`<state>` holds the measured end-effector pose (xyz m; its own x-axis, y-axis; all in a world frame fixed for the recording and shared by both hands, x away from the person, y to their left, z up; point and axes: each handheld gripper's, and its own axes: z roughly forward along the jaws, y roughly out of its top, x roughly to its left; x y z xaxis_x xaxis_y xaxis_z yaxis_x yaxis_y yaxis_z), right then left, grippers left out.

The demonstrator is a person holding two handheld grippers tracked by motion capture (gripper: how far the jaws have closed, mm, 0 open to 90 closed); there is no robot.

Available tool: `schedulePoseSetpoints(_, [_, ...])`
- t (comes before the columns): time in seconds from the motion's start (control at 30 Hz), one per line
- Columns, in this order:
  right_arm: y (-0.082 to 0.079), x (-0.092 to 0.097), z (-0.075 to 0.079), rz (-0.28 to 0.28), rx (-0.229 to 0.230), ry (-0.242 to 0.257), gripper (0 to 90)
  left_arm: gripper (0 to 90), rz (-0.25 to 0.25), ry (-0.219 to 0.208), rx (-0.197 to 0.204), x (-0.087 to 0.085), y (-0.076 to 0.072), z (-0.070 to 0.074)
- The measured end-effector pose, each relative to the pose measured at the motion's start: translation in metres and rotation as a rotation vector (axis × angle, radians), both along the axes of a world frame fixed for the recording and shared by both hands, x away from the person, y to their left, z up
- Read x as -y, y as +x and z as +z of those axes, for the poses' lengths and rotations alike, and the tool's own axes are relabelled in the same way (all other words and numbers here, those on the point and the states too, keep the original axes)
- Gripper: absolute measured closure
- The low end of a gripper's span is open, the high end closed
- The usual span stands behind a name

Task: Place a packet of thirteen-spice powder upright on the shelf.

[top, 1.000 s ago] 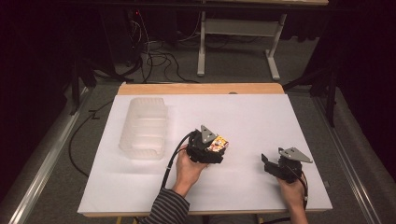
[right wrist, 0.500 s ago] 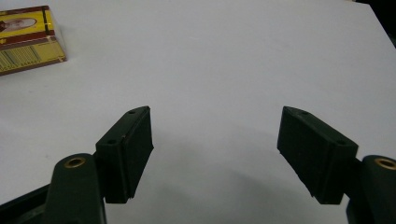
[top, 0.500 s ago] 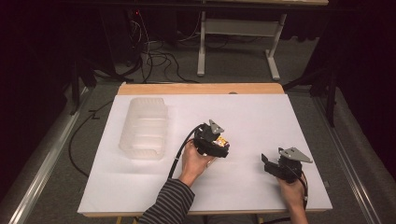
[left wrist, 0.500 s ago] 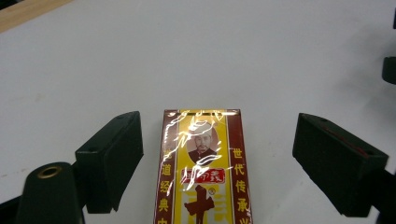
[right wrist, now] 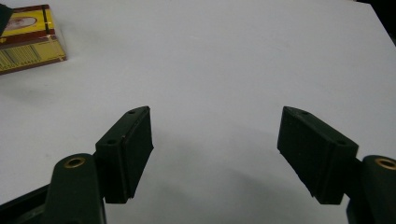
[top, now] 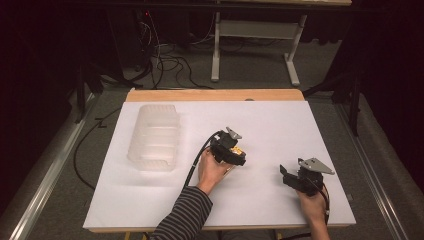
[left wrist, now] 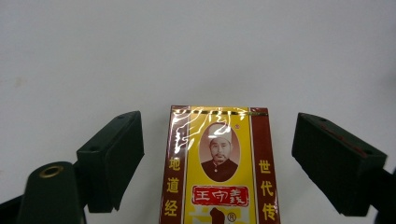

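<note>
A yellow and dark red box [left wrist: 219, 172] with a portrait and Chinese lettering lies flat on the white table, between the jaws of my left gripper [left wrist: 218, 135]. Those jaws have just opened and then eased in slightly. Both pads stand clear of the box, with a gap on each side. In the high view the left gripper [top: 235, 157] sits at mid-table over the box [top: 239, 150]. My right gripper [top: 284, 174] rests open near the front right with nothing between its jaws [right wrist: 215, 116]. In its view the box [right wrist: 28, 39] is at the far left.
A clear plastic container [top: 155, 137] stands on the left part of the white table sheet [top: 280, 120]. A wooden strip [top: 215, 95] runs along the table's far edge. Cables and a stand's legs lie on the floor beyond.
The left hand has moved right and slightly down with the box. Its jaws have come off the box, which now lies on the table. The right hand has stayed still.
</note>
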<state>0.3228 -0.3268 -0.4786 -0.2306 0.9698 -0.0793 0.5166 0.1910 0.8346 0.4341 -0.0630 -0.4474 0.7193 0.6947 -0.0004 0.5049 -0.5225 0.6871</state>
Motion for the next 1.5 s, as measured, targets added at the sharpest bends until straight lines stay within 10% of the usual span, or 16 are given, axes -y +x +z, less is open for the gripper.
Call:
schedulePoseSetpoints(0.87, [0.000,0.000,0.000,-0.002,0.001,0.005,27.0,32.6,-0.015,0.049,-0.050,0.007,0.006,-0.017])
schedulePoseSetpoints(1.5, [0.000,0.000,0.000,0.003,0.001,0.000,27.0,33.3,-0.035,-0.007,0.074,-0.005,-0.014,0.016])
